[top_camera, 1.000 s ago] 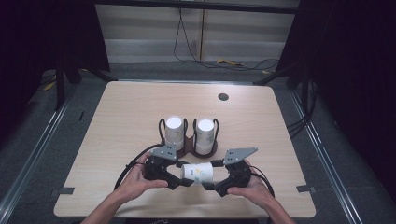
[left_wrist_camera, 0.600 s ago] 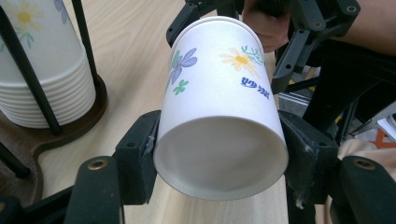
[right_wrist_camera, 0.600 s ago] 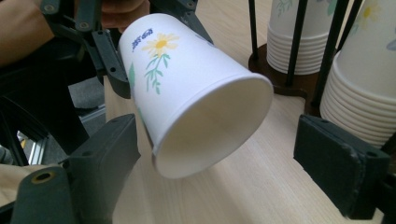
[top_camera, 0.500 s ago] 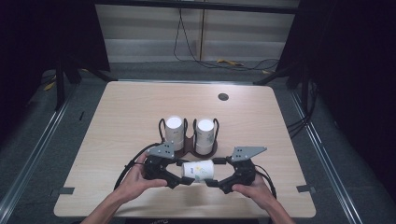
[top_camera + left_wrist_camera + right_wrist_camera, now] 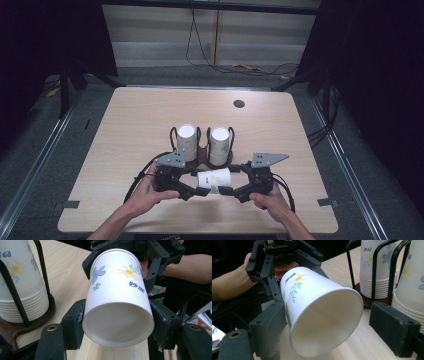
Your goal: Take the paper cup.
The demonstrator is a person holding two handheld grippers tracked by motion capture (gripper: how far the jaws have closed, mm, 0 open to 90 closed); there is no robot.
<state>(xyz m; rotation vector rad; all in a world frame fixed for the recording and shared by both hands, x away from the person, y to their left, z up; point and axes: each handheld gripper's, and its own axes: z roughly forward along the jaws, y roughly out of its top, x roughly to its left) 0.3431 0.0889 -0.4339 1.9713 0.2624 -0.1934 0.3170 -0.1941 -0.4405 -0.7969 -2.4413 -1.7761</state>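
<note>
Cup (image 5: 117,295) lies sideways between grippers for handover: left gripper (image 5: 117,325) clamps base end; right gripper (image 5: 342,322) gapes wide around rim, one pad apart. Stacks (image 5: 205,142) behind.

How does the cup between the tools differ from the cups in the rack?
The loose cup lies on its side, clamped in the left tool; the rack cups stand vertically. The loose cup is single; the rack cups are nested in two stacks. Both are white paper with flower prints.
</note>
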